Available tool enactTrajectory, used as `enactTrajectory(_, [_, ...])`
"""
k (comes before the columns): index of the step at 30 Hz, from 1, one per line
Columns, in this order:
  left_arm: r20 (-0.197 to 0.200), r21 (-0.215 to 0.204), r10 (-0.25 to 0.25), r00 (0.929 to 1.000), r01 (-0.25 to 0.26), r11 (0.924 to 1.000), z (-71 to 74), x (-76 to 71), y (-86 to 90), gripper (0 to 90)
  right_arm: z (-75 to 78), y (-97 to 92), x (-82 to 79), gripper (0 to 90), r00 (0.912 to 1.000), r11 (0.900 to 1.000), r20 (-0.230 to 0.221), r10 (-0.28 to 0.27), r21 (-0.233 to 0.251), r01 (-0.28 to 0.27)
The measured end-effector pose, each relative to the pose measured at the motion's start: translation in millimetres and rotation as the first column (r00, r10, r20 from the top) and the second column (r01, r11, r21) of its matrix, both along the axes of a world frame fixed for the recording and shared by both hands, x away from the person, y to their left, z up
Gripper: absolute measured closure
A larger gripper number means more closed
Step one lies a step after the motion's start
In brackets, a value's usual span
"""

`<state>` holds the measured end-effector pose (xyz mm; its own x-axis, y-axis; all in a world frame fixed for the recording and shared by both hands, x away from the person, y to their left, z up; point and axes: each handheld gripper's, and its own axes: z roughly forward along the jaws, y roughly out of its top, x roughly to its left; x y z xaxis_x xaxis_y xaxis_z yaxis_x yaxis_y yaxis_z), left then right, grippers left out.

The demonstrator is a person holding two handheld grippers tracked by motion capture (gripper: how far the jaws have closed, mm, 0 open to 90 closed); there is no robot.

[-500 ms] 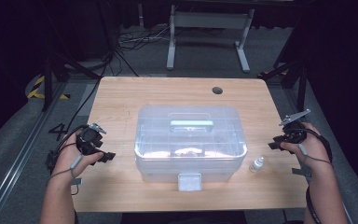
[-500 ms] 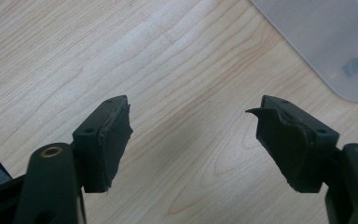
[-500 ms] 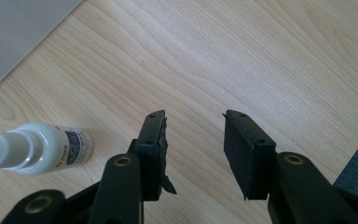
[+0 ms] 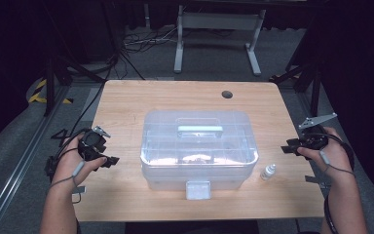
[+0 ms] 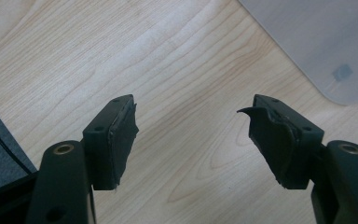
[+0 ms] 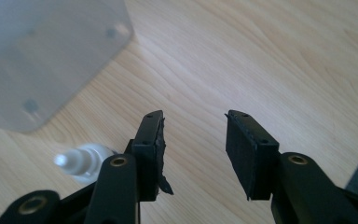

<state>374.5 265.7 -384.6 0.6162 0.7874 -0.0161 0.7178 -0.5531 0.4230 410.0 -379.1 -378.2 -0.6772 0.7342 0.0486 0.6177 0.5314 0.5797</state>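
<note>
A translucent plastic storage box [image 4: 198, 146] with a closed lid and a top handle stands in the middle of the wooden table [image 4: 126, 105]. A small white dropper bottle [image 4: 268, 171] stands upright just off the box's front right corner. My left gripper [image 4: 110, 160] hovers to the left of the box, open, with bare wood between its jaws [image 5: 193, 109]; the box corner [image 5: 326, 46] lies ahead of it. My right gripper [image 4: 288, 147] sits to the right of the box, open and holding nothing [image 6: 194, 119]. The bottle [image 6: 81, 163] lies just outside its left jaw, with the box [image 6: 42, 60] beyond.
A round cable hole [image 4: 227, 94] sits near the table's far right edge. Beyond the table a metal stand [image 4: 214, 29] and loose cables [image 4: 136, 41] lie on the grey floor. Bare wood shows on both sides of the box.
</note>
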Motion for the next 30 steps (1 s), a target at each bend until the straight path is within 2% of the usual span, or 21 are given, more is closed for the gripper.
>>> enactTrajectory(2, [0.001, -0.001, -0.002, 1.0000, 0.002, 1.0000, 0.5, -0.2, -1.2, 32.1, 3.2, 2.6, -1.0, 57.6, 0.9999, 0.9998, 0.008, 0.006, 0.017, -0.006])
enactTrajectory(3, [-0.004, 0.001, -0.009, 1.0000, 0.009, 1.0000, 1.1, 0.3, -2.1, 31.9, 12.1, 8.6, -3.8, 57.6, 0.9993, 0.9991, 0.027, 0.028, 0.031, -0.028])
enactTrajectory(8, [-0.015, -0.007, -0.020, 0.9997, 0.020, 0.9998, 5.2, -3.1, 0.5, 32.0, 30.9, 22.6, -5.8, 57.7, 0.9965, 0.9968, 0.056, 0.061, 0.048, -0.064])
enactTrajectory(12, [-0.006, -0.022, -0.015, 0.9999, 0.015, 0.9996, 10.5, -6.5, 4.0, 32.0, 40.4, 33.6, -2.2, 57.8, 0.9954, 0.9969, 0.058, 0.076, 0.012, -0.077])
enactTrajectory(13, [-0.003, -0.028, -0.015, 0.9999, 0.015, 0.9995, 12.9, -7.9, 5.1, 31.9, 47.6, 42.9, 0.9, 57.7, 0.9943, 0.9960, 0.058, 0.089, 0.005, -0.089])
enactTrajectory(17, [0.005, -0.035, -0.015, 0.9999, 0.016, 0.9993, 15.2, -9.0, 6.7, 31.6, 55.5, 54.9, 4.1, 57.2, 0.9903, 0.9917, 0.054, 0.128, -0.020, -0.127])
enactTrajectory(18, [0.003, -0.039, -0.010, 0.9999, 0.010, 0.9992, 15.2, -8.9, 7.2, 31.7, 61.9, 64.0, 6.6, 56.8, 0.9859, 0.9870, 0.054, 0.159, -0.036, -0.157])
enactTrajectory(20, [-0.022, -0.041, 0.025, 0.9994, -0.026, 0.9988, 13.9, -6.7, 10.1, 33.3, 67.5, 71.0, 8.5, 56.3, 0.9831, 0.9838, 0.052, 0.175, -0.048, -0.173])
enactTrajectory(24, [-0.032, -0.046, 0.057, 0.9979, -0.058, 0.9972, 12.2, -5.3, 13.4, 34.0, 75.3, 78.7, 10.4, 56.3, 0.9830, 0.9839, 0.058, 0.174, -0.051, -0.172])
enactTrajectory(30, [-0.031, -0.058, 0.028, 0.9991, -0.030, 0.9978, 12.8, -6.8, 10.6, 34.0, 89.3, 90.4, 11.5, 56.6, 0.9753, 0.9773, 0.068, 0.210, -0.041, -0.208])
